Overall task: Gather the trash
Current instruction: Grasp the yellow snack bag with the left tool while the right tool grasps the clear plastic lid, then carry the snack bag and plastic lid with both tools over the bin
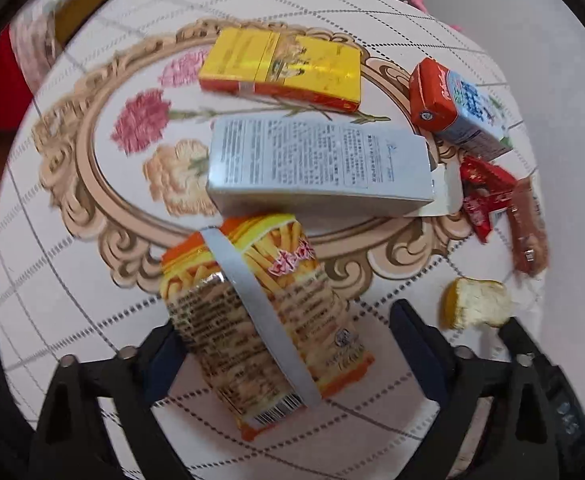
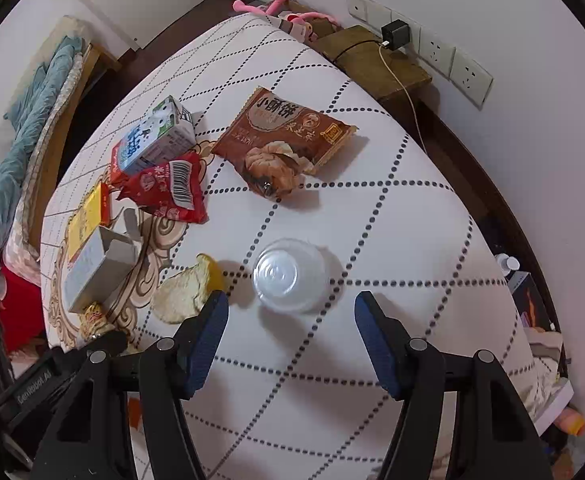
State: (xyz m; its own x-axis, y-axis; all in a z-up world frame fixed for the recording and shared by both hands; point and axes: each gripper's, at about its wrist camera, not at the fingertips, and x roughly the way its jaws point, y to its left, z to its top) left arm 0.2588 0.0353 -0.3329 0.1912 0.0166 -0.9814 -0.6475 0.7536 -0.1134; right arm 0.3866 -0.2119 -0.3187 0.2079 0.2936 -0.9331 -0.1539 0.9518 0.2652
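Note:
Trash lies on a round table (image 1: 72, 216). In the left wrist view my left gripper (image 1: 288, 340) is open around an orange fries snack bag (image 1: 260, 312), jaws on either side, not closed. Beyond lie a silver box (image 1: 316, 160), a yellow box (image 1: 284, 68), a milk carton (image 1: 460, 108), a red wrapper (image 1: 480, 192) and a peel piece (image 1: 472, 304). In the right wrist view my right gripper (image 2: 292, 320) is open and empty just before a clear plastic cup (image 2: 288, 276). A brown snack bag (image 2: 284, 140) lies farther back, and the peel (image 2: 184, 292) sits left of the cup.
The table cover (image 2: 372, 220) is white with dotted lines. A wooden shelf (image 2: 372, 60) with a charger and wall sockets stands behind the table. Blue bedding (image 2: 32, 120) lies at the left. The milk carton (image 2: 156, 140), red wrapper (image 2: 168, 192) and silver box (image 2: 100, 268) cluster at left.

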